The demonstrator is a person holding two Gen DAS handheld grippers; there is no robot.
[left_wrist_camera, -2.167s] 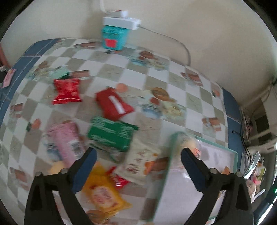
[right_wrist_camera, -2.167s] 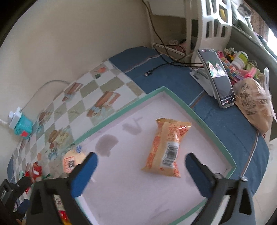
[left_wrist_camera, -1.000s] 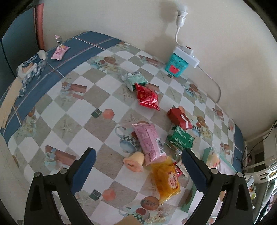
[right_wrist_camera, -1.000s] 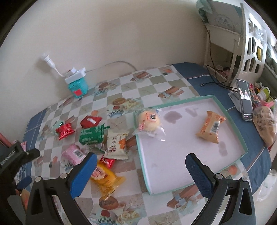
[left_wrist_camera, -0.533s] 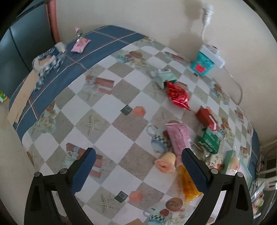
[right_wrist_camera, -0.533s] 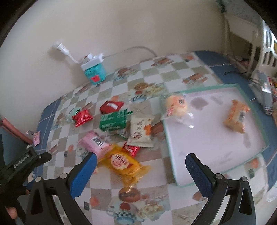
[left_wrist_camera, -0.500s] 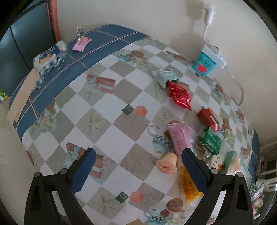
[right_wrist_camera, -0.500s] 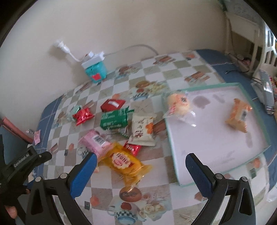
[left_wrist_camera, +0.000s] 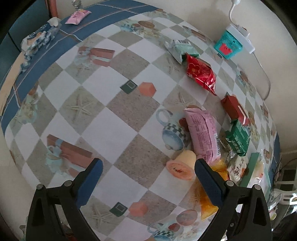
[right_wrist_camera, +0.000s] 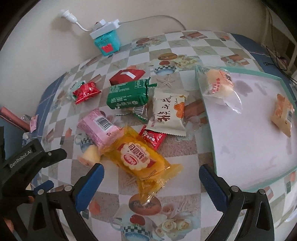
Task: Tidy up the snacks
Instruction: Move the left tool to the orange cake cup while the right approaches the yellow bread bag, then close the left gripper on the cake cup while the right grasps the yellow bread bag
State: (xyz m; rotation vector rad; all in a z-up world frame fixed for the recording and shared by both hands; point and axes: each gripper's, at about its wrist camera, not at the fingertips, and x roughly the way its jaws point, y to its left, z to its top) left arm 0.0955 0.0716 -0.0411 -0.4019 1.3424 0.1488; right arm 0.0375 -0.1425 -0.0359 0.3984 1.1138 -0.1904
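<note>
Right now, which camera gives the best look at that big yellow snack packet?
The right wrist view: the yellow packet lies whole and unobstructed, label facing up, near the open right gripper. In the left wrist view, only its orange edges show behind a gripper finger.

A cream wall (right_wrist_camera: 46, 37) runs along the back of the table, plain and matte, lit softly by daylight. The table wears a checked cloth (left_wrist_camera: 118, 118) of white and grey-beige squares printed with starfish, mugs and gift boxes, bordered in blue (left_wrist_camera: 61, 39). Against the wall sits a teal box (right_wrist_camera: 107, 43) with a white power strip (right_wrist_camera: 104, 28) on top, its plug (right_wrist_camera: 67, 15) and cord lying along the wall. Far right, black cables (right_wrist_camera: 276, 53) trail over the blue border. A reddish pipe (left_wrist_camera: 53, 8) stands at the left corner.
</note>
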